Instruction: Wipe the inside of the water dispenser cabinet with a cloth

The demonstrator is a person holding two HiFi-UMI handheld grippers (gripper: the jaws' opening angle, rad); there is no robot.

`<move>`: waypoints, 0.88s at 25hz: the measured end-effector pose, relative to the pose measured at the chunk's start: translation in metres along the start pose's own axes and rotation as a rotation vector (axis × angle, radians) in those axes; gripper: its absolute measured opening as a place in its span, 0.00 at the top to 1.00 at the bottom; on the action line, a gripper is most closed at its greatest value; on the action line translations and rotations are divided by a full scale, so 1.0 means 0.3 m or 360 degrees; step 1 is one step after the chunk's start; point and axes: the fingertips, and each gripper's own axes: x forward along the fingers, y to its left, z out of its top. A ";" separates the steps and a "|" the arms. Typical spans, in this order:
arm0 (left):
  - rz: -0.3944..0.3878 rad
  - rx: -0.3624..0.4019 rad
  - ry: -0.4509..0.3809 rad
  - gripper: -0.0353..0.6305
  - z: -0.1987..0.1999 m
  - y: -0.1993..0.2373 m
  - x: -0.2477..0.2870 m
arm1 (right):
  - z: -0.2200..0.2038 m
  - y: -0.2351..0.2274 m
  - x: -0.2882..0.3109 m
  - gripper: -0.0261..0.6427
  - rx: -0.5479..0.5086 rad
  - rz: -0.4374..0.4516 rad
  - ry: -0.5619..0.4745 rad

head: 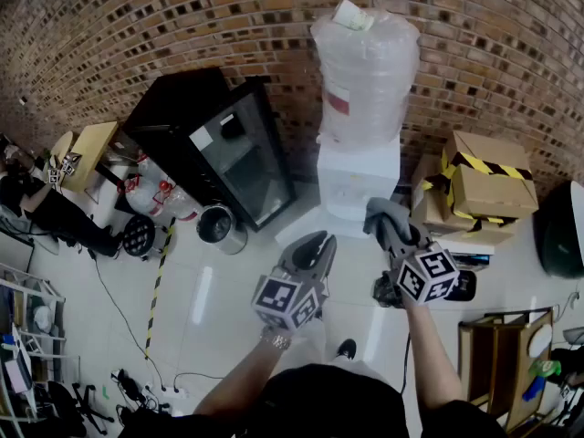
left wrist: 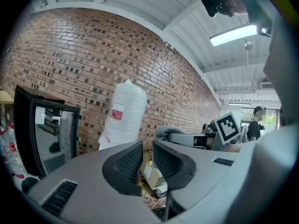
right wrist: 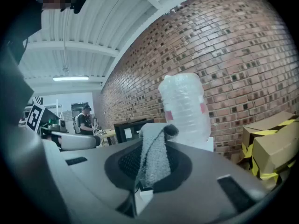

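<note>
Evidently wiping has not begun. Right hand-held gripper [right wrist: 152, 164] pinches the grey cloth [right wrist: 154, 155]; left hand-held gripper [left wrist: 147, 160] slightly spread, empty. Water dispenser [head: 359, 176] stands upper centre of head view (cabinet interior not visible), cloth held short of it. All wiping remains.

The head view looks steeply down; both gripper views sit low (sighting along their jaws), sharing the dispenser bottle [head: 365, 71] [left wrist: 122, 115] [right wrist: 184, 108] mid-frame.
</note>
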 end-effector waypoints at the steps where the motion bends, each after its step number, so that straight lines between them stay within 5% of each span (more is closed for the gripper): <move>1: 0.0002 0.0008 0.0004 0.86 0.001 0.022 0.009 | 0.010 0.009 0.024 0.93 -0.0006 -0.0001 -0.0008; 12: 0.0034 0.0126 0.0054 0.89 -0.107 0.225 0.191 | -0.097 -0.018 0.227 0.93 -0.0101 -0.0057 0.0089; 18: 0.0172 0.0054 0.0328 0.91 -0.488 0.323 0.343 | -0.481 -0.263 0.369 0.93 0.0027 -0.0189 0.0345; 22: 0.0270 0.0018 0.0378 0.91 -0.727 0.391 0.446 | -0.744 -0.379 0.447 0.93 0.0076 -0.0179 0.0442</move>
